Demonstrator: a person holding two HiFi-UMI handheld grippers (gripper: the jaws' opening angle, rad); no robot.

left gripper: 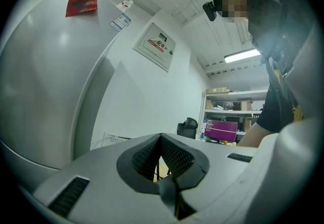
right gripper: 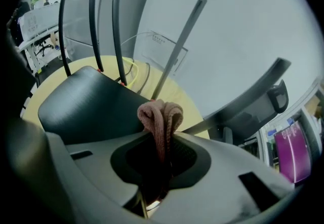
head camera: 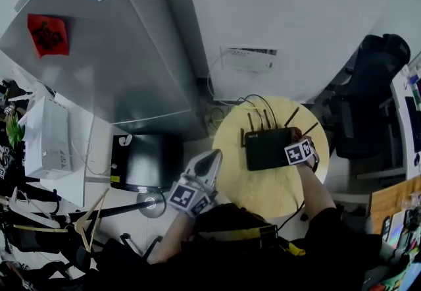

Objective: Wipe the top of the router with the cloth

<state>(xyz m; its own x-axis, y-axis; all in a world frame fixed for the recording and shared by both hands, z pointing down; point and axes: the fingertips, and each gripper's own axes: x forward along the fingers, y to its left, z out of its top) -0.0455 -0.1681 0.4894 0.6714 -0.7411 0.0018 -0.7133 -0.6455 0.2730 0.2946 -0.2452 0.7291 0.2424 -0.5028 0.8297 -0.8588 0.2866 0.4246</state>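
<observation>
A black router [head camera: 265, 149] with several upright antennas lies on a round wooden table [head camera: 276, 184]. My right gripper [head camera: 295, 138] is over the router's right end and is shut on a folded pinkish-brown cloth [right gripper: 161, 115]. In the right gripper view the cloth bulges out above the jaws, just over the router's ribbed top [right gripper: 91, 104]. I cannot tell whether cloth and router touch. My left gripper [head camera: 214, 157] hangs off the table's left edge, apart from the router. Its jaws [left gripper: 162, 142] are shut with nothing between them and point up at the white wall.
A grey refrigerator [head camera: 99, 66] stands to the left, with a dark box [head camera: 141, 161] on the floor below it. Cables [head camera: 253, 102] run from the router to a wall socket strip [head camera: 248, 59]. A black office chair [head camera: 368, 99] is at the right.
</observation>
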